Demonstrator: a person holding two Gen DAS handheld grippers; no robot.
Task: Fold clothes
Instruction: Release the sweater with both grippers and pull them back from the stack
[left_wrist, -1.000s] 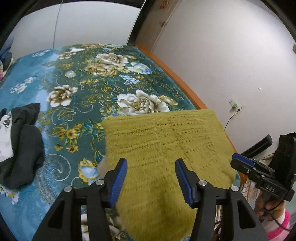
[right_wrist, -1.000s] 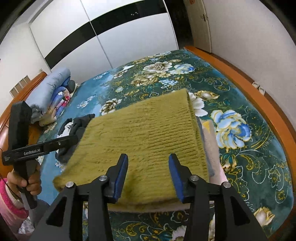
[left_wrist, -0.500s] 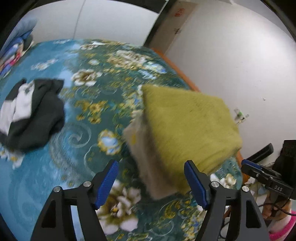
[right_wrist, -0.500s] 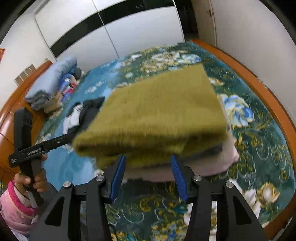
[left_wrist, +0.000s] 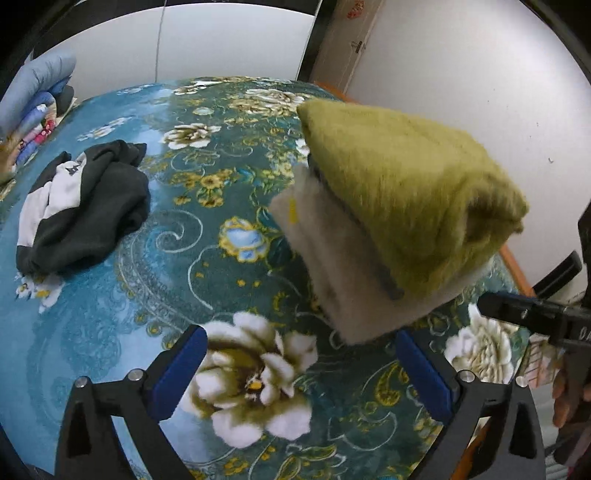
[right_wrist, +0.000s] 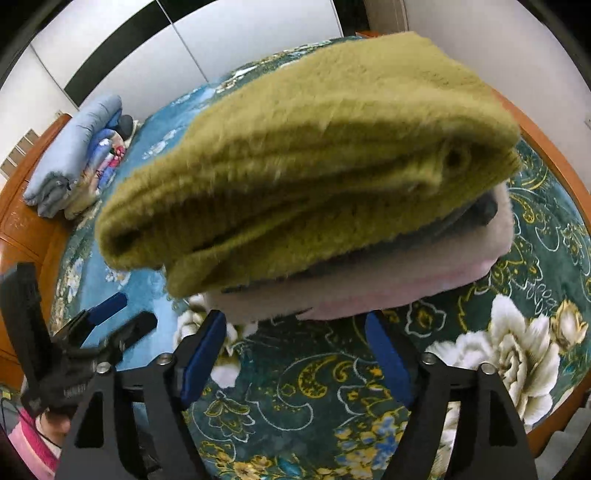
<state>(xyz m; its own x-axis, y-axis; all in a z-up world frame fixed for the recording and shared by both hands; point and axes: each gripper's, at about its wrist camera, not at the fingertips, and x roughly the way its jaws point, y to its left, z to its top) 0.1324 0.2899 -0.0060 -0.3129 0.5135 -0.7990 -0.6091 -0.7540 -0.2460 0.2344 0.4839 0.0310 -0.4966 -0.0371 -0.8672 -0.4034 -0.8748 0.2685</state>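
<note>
On the bed's teal floral blanket (left_wrist: 110, 314), a folded olive-green fuzzy knit sweater (left_wrist: 406, 184) tops a stack of folded pale garments (left_wrist: 332, 258). The left gripper (left_wrist: 306, 373) and right gripper (right_wrist: 295, 354) are opening, nothing between their jaws; backing straight off should leave the stack square.

Folded olive sweater (left_wrist: 406, 184) — atop cream garment (left_wrist: 332, 258)
</note>
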